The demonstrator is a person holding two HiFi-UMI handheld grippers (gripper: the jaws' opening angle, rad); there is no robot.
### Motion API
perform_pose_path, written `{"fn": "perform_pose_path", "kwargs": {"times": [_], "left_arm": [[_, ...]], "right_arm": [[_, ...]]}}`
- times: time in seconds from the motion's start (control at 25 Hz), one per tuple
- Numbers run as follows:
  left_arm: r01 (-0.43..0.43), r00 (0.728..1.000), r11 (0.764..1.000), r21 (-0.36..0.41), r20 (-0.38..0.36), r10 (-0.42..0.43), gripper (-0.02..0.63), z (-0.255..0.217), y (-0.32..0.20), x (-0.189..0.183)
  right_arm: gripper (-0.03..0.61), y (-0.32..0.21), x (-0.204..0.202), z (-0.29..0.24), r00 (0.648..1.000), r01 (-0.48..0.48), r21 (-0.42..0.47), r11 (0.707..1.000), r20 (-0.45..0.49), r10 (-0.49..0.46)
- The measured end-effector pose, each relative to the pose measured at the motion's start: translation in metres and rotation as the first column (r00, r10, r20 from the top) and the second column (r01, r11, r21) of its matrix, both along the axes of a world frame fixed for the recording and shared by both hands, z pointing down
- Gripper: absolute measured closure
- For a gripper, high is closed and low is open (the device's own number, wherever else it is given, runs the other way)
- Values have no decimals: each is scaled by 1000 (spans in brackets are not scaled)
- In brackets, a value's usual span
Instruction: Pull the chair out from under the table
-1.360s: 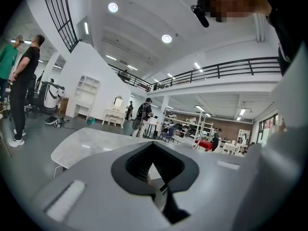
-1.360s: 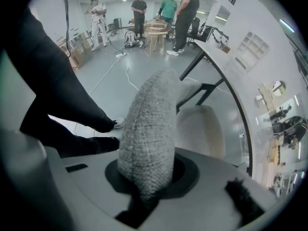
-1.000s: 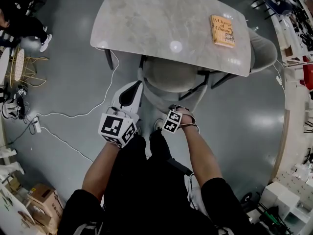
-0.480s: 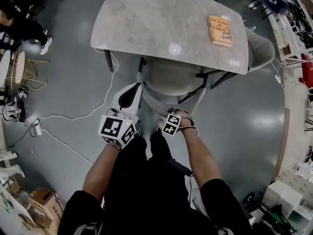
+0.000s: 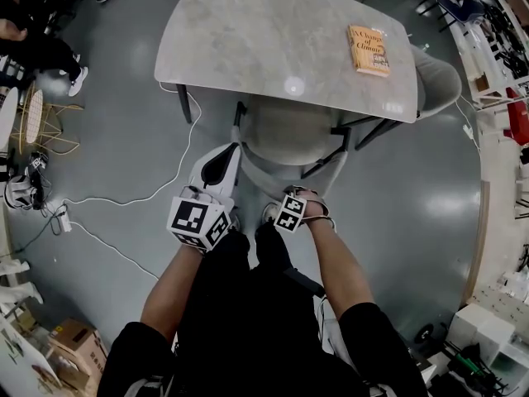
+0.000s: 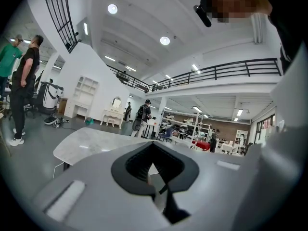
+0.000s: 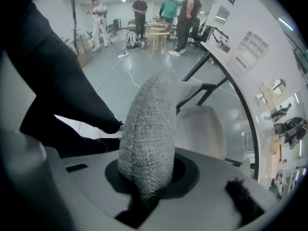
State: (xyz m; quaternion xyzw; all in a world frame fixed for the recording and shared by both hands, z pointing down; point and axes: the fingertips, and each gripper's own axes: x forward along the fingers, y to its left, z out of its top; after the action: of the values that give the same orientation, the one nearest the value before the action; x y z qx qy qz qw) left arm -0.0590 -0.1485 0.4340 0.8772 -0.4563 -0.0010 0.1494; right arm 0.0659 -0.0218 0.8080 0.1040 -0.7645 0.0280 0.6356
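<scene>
Head view and both gripper views, opening step of the pull: I am gripping the chair (image 5: 289,132) but am not yet judging it to be drawn clear, since its seat is sitting largely beneath the near edge of the table (image 5: 248,31), with only the backrest curving out toward me. The right gripper (image 7: 144,189) is clamping its jaws on the woven rim of that backrest, the fabric rising straight up between them in the right gripper view. The left gripper (image 6: 153,170) is hovering at the left end of the backrest; its jaws are drawn nearly together and I am seeing nothing held between them, its camera looking out over the tabletop toward the far hall. A book (image 5: 369,50) is lying on the far right part of the table, well apart from the work. Cables are trailing over the floor to the left of the chair. In my judgement the next move is calling for a steady pull toward the near side, kept level so that the legs slide and do not catch, with my own legs, now standing just behind the backrest, stepping out of the way first.
</scene>
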Motion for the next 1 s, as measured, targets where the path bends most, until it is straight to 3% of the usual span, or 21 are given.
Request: {"fn": "perform_pose_path", "kwargs": {"times": [0.72, 1.0], "left_arm": [[-45, 999, 999, -10, -2, 45, 606, -3, 6, -30], [-33, 999, 999, -29, 14, 34, 606, 3, 19, -9]], "right_arm": [[518, 13, -6, -2, 1000, -22, -8, 1000, -3, 22], [518, 15, 10, -2, 1000, -12, 4, 1000, 3, 12]]}}
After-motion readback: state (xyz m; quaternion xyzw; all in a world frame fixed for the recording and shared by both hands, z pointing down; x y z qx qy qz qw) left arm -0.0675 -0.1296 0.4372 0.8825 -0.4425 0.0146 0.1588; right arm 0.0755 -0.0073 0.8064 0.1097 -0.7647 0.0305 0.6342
